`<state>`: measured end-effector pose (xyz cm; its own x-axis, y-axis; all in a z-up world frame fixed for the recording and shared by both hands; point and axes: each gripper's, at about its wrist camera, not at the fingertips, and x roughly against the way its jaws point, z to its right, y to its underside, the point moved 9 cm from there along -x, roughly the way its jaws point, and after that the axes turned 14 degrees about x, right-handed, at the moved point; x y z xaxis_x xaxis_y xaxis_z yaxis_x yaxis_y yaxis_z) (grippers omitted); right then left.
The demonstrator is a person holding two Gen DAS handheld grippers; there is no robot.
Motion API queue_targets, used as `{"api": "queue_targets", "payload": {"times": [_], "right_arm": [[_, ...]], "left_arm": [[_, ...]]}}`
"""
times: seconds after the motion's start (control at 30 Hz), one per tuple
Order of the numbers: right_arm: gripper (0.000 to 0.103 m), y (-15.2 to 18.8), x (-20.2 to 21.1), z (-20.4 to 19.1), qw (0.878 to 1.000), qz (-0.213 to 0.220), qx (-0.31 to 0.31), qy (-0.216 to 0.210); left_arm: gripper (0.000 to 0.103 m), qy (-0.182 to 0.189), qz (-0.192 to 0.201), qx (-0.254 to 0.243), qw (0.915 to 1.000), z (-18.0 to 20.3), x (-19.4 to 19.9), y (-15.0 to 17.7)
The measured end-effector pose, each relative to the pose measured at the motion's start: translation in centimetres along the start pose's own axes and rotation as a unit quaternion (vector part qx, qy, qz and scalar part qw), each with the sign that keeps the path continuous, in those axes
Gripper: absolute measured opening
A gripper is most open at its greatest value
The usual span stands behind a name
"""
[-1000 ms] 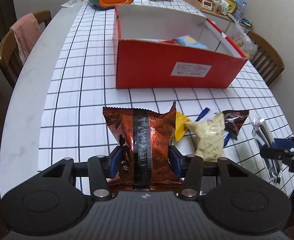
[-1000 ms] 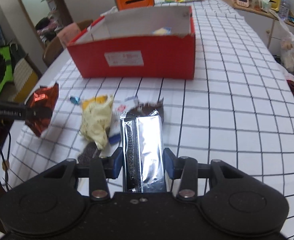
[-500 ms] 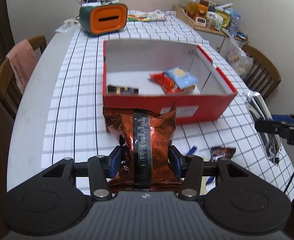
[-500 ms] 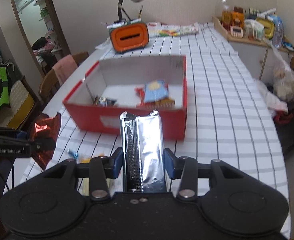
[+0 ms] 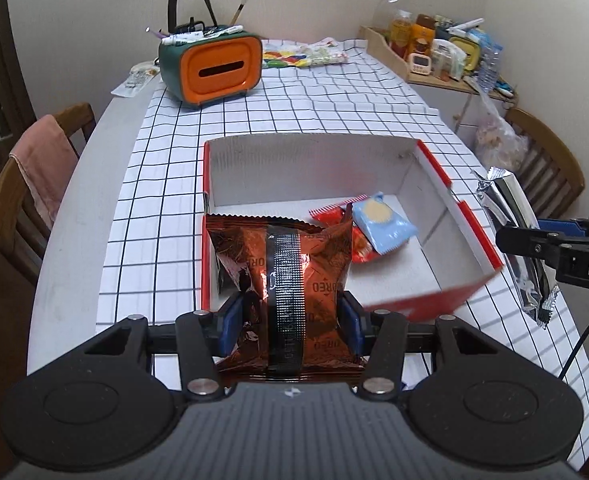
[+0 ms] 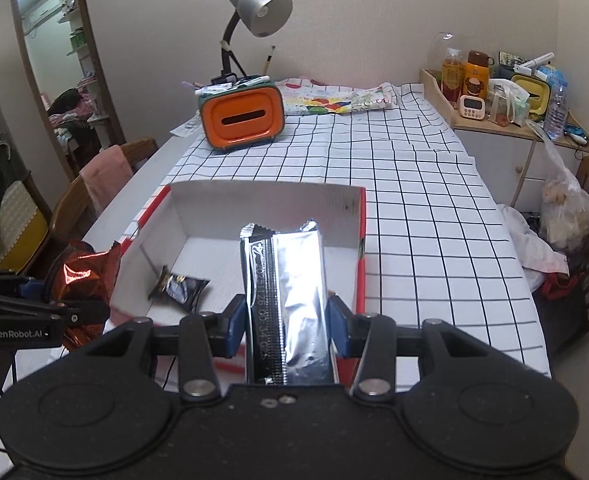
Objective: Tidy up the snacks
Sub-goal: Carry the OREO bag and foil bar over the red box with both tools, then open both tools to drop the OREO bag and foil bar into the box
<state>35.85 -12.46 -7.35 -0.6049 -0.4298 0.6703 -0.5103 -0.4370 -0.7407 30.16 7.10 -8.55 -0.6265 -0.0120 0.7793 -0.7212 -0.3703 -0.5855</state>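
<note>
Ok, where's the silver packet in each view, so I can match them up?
Left wrist: silver packet at the right edge, beside the red box, clamped by the right gripper.
Right wrist: packet at bottom centre, over the box.
Shared landmark: orange holder.

My left gripper [image 5: 290, 324] is matte black plastic with a ribbed grey top plate bearing a small white logo. Two round black discs flank it, and silver screw heads sit on the angled linkage arms. My fingers [image 5: 230, 324] wear blue pads. My right gripper [image 6: 286, 326] is built the same, its housing speckled black. White "GenRobot.AI" lettering marks the side, and a thin black cable [image 5: 574, 352] trails off.
</note>
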Motion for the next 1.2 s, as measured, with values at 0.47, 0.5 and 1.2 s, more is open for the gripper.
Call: {"api": "queue_targets", "payload": {"times": [0.47,0.5,1.2], "right_arm": [[0.042,-2.5,-7.5,1.2,0.998,-0.051,0.028,0.006],[0.042,-2.5,-8.1,1.2,0.998,-0.056,0.031,0.006],[0.042,-1.7,-15.6,-0.8,0.987,-0.129,0.093,-0.016]], "left_arm": [[0.05,-0.045,-0.042,0.004,0.9981,-0.8,-5.9,-3.3],[0.05,-0.047,-0.048,0.004,0.9977,-0.9,-6.4,-3.4],[0.05,-0.08,-0.105,-0.06,0.9894,0.6,-11.8,-3.3]]}}
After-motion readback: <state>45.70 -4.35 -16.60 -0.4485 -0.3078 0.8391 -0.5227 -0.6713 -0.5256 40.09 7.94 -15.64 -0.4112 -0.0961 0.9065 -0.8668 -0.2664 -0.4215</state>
